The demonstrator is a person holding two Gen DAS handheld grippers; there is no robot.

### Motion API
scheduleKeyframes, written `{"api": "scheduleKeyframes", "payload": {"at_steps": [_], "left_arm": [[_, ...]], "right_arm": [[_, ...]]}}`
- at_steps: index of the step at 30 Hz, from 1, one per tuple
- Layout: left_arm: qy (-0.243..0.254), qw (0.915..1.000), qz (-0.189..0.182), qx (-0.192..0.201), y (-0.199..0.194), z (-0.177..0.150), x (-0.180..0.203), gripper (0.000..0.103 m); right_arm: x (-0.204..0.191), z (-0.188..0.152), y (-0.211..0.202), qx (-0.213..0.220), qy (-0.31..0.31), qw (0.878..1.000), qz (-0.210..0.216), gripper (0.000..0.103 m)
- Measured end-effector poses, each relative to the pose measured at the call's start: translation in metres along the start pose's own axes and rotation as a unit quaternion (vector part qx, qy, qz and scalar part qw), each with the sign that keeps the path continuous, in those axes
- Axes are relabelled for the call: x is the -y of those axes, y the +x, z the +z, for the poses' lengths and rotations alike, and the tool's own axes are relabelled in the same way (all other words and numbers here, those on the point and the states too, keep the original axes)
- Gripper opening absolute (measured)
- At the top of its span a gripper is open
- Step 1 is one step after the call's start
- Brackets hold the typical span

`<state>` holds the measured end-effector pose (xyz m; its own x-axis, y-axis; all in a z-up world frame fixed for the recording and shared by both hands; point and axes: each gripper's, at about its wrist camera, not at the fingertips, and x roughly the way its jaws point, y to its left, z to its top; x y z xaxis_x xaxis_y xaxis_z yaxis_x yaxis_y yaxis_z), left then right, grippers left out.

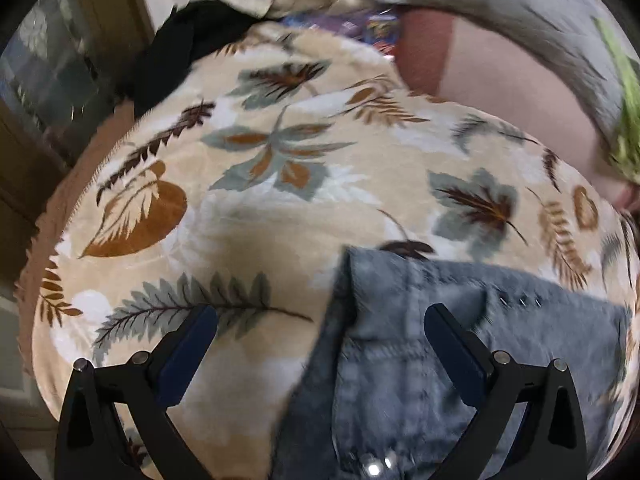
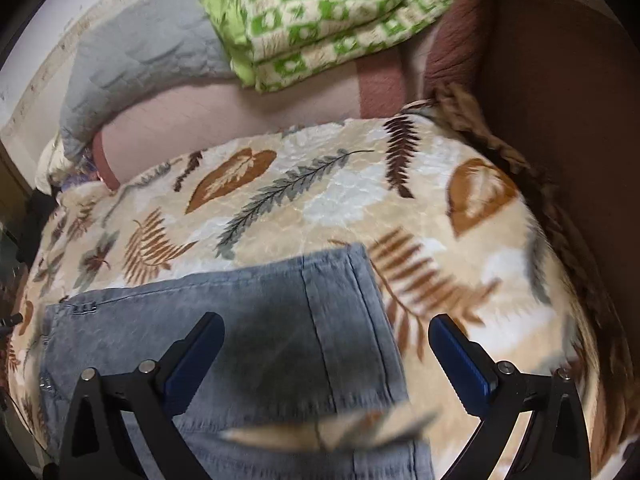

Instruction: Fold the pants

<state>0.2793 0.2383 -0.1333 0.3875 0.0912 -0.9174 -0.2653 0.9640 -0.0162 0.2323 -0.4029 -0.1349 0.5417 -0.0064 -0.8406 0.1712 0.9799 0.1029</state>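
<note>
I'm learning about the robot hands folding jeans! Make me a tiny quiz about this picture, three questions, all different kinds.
1. True or false: the left gripper is squeezing the jeans.
2. Pick one. The jeans lie on: A) a bare wooden floor, B) a blanket with leaf prints, C) a glass table.
3. Fill in the blank: behind the leaf blanket in the right wrist view sits a folded quilt patterned in cream and ____.

Key
1. False. Both fingers are spread wide apart, with denim below them; the right gripper is open too.
2. B.
3. Green.
</note>
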Motion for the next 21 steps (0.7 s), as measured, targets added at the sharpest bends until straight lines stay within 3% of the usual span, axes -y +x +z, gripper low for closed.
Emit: {"api": "scheduleKeyframes", "payload": {"at_steps": [5, 8, 13, 15, 17, 19, 21], "left_arm": [[-0.060, 0.9977, -0.010, -0.030, 0.031, 0.021, -0.019, 0.103], [-0.066, 0.9969, -0.018, -0.038, 0.043, 0.026, -0.014, 0.103], [-0.070, 0.9933, -0.067, -0.063, 0.060, 0.029, 0.009, 0.091], [-0.060, 0.9930, -0.071, -0.073, 0.065, 0.027, 0.023, 0.081], [-0.053, 0.9915, -0.076, -0.092, 0.076, 0.025, 0.032, 0.057], [-0.058, 0.9879, -0.090, -0.112, 0.089, 0.023, 0.038, 0.042], [-0.060, 0.9878, -0.097, -0.106, 0.089, 0.023, 0.042, 0.031]], "right_arm": [[0.008, 0.015, 0.045, -0.009, 0.023, 1.000, -0.004, 0.103], [0.011, 0.017, 0.058, -0.012, 0.033, 0.999, 0.003, 0.103], [0.014, 0.022, 0.068, -0.008, 0.027, 1.000, 0.001, 0.103], [0.019, 0.026, 0.070, -0.004, 0.034, 0.999, 0.008, 0.103], [0.023, 0.029, 0.073, -0.009, 0.042, 0.999, 0.022, 0.103], [0.024, 0.032, 0.076, -0.014, 0.042, 0.998, 0.034, 0.103], [0.025, 0.036, 0.080, -0.019, 0.041, 0.998, 0.041, 0.097]]}}
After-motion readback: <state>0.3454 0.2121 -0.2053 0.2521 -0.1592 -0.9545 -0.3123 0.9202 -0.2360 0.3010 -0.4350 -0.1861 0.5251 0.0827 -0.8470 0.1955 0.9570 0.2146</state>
